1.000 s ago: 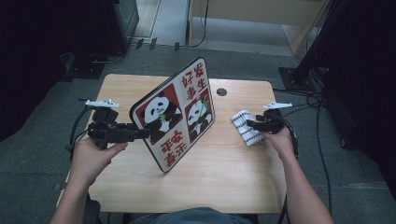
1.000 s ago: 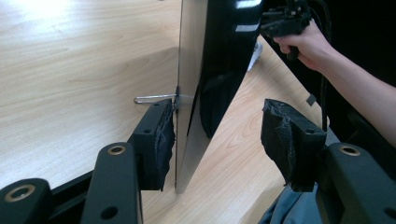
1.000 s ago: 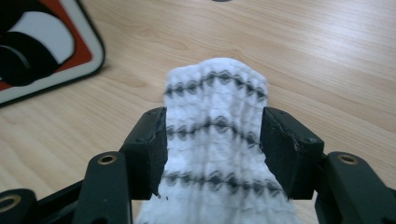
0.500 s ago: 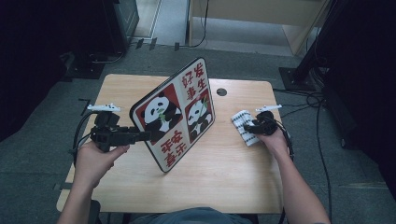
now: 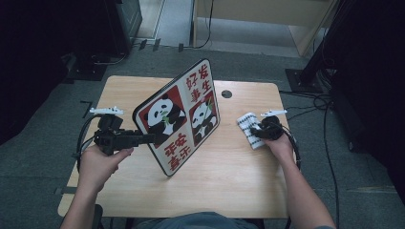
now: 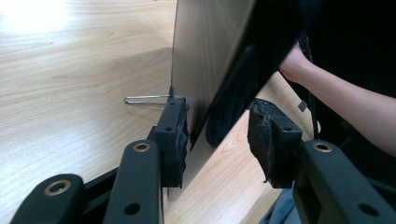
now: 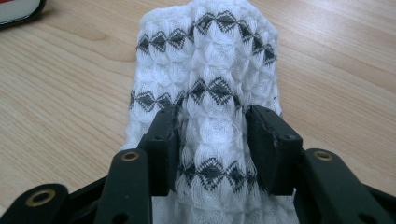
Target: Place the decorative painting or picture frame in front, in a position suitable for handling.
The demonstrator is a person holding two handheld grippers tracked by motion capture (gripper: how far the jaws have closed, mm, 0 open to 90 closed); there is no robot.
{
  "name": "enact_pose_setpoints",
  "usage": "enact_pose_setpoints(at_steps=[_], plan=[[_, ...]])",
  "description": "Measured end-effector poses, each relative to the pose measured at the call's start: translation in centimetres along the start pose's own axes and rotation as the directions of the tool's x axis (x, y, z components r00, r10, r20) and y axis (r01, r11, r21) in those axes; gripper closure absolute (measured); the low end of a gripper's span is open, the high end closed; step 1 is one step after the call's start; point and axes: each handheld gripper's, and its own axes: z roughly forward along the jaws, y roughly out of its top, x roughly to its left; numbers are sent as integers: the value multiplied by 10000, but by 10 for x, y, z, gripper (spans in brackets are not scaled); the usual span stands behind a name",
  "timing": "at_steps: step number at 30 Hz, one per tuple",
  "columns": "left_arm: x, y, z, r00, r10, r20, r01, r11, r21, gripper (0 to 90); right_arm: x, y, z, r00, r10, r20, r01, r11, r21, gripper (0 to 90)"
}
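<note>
Two claws are at work on your worktop (image 5: 224, 176), both placed here relative to the panda board (image 5: 179, 119) standing tilted at its middle. Your left claw (image 5: 152, 139) sits at the board's left edge, its jaws just closing with the edge between them, one pad touching the plain back, the other still clear of the front. Farther right of the board, your right claw (image 7: 212, 135) has been closing and now pinches up a fold of the white patterned cloth (image 7: 205, 70).
</note>
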Motion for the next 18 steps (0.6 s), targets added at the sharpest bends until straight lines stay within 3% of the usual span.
enact_pose_setpoints(at_steps=[8, 14, 18], plan=[[3, -3, 8, 10000, 74, -36, -75, 9999, -144, 626, -1, -1, 0, 9999, 27, 156, -25, 9999, -110, 643], [5, -6, 12, 10000, 38, -1, -38, 9994, -354, 659, -4, -1, -1, 9984, 554, -100, -554, 9984, -97, 690], [4, -7, 15, 9999, 74, -147, -79, 9994, -349, 686, -5, 2, -1, 9978, 616, -244, -615, 9981, 41, 745]])
